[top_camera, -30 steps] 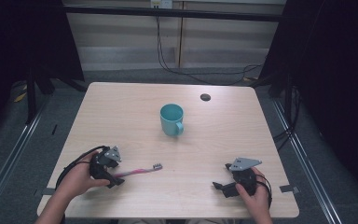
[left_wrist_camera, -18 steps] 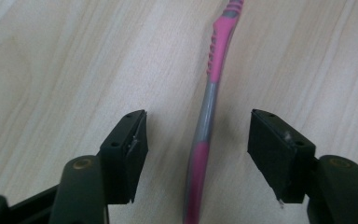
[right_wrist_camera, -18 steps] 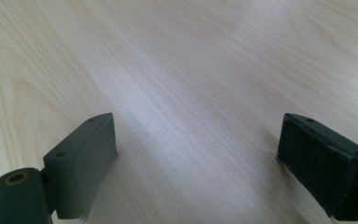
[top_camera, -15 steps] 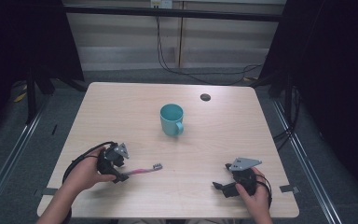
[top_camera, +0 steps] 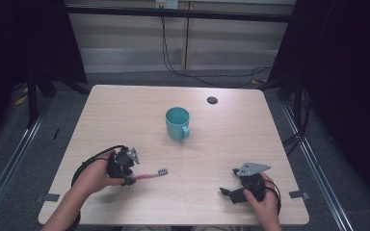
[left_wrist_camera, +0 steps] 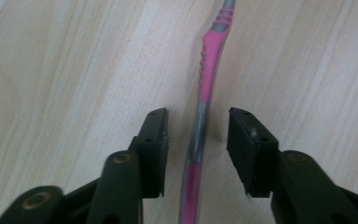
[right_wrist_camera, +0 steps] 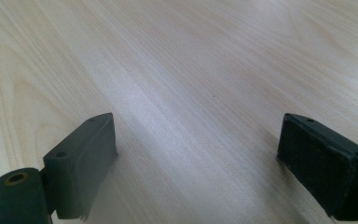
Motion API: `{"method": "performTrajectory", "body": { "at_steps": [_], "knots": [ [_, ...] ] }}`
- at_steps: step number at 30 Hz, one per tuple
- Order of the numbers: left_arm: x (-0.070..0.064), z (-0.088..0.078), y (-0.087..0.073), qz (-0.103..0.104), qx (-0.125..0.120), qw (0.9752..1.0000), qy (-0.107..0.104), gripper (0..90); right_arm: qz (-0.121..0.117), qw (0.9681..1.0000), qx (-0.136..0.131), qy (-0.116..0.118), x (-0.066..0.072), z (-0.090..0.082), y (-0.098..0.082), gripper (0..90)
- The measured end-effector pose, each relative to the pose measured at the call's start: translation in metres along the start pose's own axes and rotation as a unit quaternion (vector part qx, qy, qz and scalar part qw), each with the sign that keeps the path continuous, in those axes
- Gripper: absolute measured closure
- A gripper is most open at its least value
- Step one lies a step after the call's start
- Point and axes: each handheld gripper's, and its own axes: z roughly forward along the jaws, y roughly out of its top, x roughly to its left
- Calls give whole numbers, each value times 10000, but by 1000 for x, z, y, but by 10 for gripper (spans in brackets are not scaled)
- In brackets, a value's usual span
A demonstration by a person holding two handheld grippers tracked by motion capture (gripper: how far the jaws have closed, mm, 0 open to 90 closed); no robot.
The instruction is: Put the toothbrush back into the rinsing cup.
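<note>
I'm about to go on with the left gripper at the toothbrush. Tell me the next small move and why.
Probably finish closing. The left gripper has just been closing, and the toothbrush handle lies on the table between its jaws, with a gap on each side, so the pads do not press on it yet. Then lift. The right gripper rests open, away from it.

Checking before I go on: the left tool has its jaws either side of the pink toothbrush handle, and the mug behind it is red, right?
Not quite: the mug is teal, as the high view shows. The left tool does straddle the pink toothbrush handle.
</note>
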Motion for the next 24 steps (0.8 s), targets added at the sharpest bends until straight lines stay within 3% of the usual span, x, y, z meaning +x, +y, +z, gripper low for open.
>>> {"method": "performTrajectory", "body": {
  "at_steps": [4,13,19,24],
  "knots": [
    [1,1,4,94,104,9999,9,651,-5,10000,-1,0,0,0,0,108],
    [0,3,7,31,445,9990,-69,777,1,10000,0,0,0,0,0,108],
    [-5,4,12,-20,675,9977,-10,830,2,10000,1,-1,0,0,0,108],
    [-6,5,14,-107,631,9979,-132,833,-3,10000,0,0,0,0,0,108]
  ]
}}
